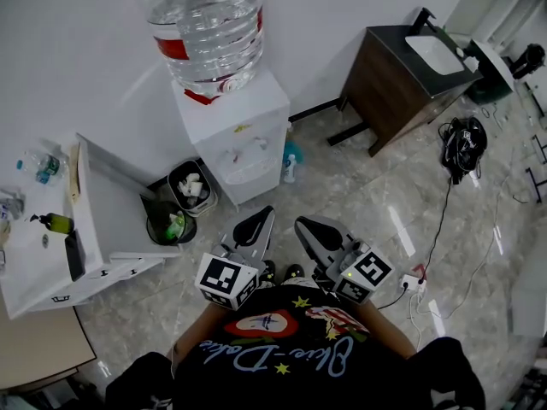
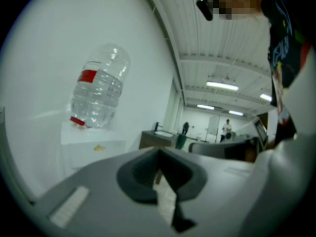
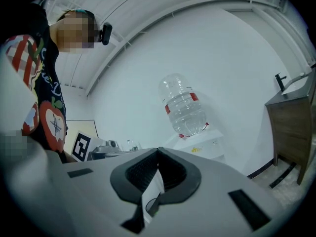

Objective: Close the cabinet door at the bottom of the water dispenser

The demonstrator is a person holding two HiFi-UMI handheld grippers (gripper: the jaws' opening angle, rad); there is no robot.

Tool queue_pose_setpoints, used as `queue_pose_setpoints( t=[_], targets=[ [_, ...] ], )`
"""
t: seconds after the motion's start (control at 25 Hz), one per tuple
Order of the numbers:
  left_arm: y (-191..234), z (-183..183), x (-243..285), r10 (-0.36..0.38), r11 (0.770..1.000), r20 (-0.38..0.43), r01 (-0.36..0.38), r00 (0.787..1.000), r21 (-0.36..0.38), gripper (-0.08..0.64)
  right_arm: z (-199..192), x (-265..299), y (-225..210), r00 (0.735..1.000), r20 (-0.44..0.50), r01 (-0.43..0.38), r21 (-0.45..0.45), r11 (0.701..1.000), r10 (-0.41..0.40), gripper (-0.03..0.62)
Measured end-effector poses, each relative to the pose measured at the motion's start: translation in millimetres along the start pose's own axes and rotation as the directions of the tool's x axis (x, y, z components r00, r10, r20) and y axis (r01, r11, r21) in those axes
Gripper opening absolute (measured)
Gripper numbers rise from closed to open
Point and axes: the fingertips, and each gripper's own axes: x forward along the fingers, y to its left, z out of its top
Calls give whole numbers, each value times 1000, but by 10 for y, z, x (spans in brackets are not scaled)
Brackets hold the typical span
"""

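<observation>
The white water dispenser (image 1: 232, 125) stands against the wall with a clear bottle (image 1: 205, 24) upside down on top. From above I see only its top and tap recess; the bottom cabinet door is hidden. Both grippers are held close to my body, well short of the dispenser. The left gripper (image 1: 261, 218) points toward it, jaws together and empty. The right gripper (image 1: 304, 225) is also shut on nothing. The dispenser (image 2: 91, 144) and its bottle (image 2: 98, 93) sit left in the left gripper view, beyond the gripper (image 2: 158, 153). They also show beyond the gripper (image 3: 158, 151): dispenser (image 3: 202, 149), bottle (image 3: 183, 106).
Two small waste bins (image 1: 190, 186) (image 1: 167, 222) stand left of the dispenser, beside a white cabinet (image 1: 107, 216). A small blue bottle (image 1: 291, 162) sits on the floor at its right. A dark sink cabinet (image 1: 395, 77) is at back right. A power strip (image 1: 414, 282) and cable lie on the tiles.
</observation>
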Motion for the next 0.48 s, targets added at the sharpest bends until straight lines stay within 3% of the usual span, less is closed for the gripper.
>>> queue_pose_setpoints(
  t=[0.12, 0.48],
  targets=[
    [25, 22, -11, -1, 999, 23, 2, 1000, -37, -3, -4, -3, -10, 1000, 5, 6, 9, 1000, -6, 15],
    [-5, -66, -70, 8, 999, 1, -8, 1000, -41, -3, -53, -76, -16, 1000, 2, 30, 35, 999, -30, 15]
  ],
)
